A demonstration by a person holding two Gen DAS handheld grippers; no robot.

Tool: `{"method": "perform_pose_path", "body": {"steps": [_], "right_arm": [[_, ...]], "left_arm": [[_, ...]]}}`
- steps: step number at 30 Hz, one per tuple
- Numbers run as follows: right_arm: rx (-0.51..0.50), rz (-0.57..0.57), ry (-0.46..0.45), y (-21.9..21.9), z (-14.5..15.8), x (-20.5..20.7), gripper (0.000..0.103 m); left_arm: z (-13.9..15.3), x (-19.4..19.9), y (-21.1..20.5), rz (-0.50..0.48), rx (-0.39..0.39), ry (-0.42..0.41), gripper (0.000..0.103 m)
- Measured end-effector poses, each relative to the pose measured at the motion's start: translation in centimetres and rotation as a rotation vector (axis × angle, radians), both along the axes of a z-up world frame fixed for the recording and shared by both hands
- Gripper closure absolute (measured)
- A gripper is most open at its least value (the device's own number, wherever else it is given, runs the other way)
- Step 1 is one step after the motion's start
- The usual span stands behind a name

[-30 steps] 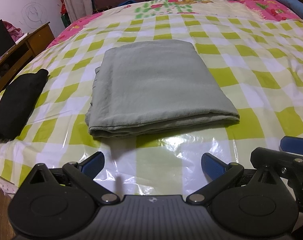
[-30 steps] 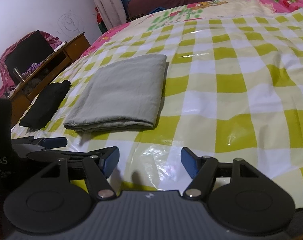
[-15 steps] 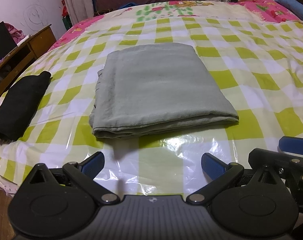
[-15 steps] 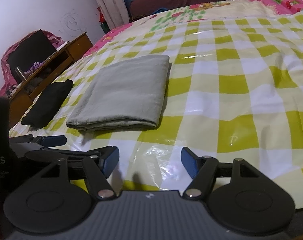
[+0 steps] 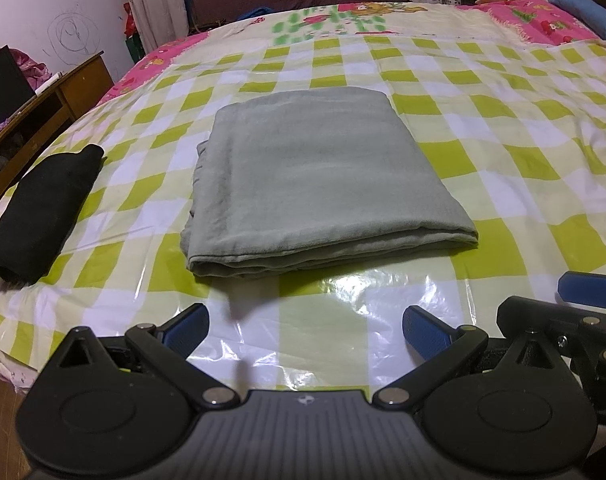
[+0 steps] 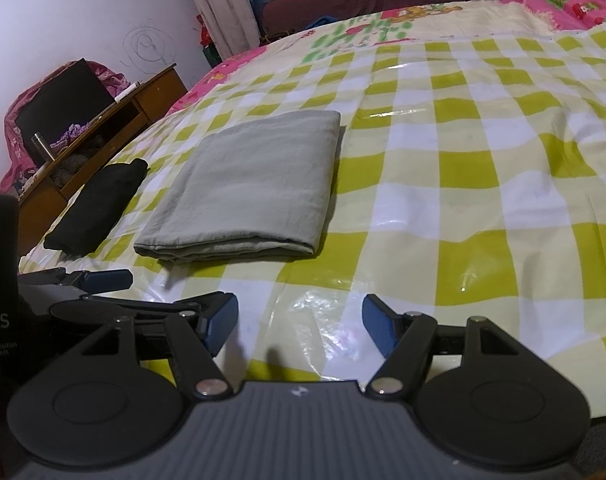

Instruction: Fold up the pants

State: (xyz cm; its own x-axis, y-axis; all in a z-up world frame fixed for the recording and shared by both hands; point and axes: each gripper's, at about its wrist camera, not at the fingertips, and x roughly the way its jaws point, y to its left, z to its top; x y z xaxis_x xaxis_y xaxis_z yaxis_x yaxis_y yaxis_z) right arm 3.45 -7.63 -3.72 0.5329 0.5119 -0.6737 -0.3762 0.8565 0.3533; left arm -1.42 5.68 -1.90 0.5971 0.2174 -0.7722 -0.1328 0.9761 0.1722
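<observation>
Left wrist view shows our left gripper spread wide and empty over the plastic sheet, the folded pants lying just ahead. Our right gripper gapes too, holding nothing. Nudging that near edge could spill the layers; the slick sheet would let them slide.

Open checkered sheet is lying free right of the folded grey pants; a black bundle (near the bed's edge) is crowding their left.
</observation>
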Motion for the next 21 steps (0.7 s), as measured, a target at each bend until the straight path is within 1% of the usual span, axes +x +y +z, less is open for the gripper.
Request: {"method": "perform_pose_path", "body": {"steps": [21], "right_arm": [[-0.005,0.008,0.006,0.19,-0.30,-0.15,0.033]], "left_arm": [[-0.25,-0.17,0.17,0.004,0.004,0.006,0.000]]}}
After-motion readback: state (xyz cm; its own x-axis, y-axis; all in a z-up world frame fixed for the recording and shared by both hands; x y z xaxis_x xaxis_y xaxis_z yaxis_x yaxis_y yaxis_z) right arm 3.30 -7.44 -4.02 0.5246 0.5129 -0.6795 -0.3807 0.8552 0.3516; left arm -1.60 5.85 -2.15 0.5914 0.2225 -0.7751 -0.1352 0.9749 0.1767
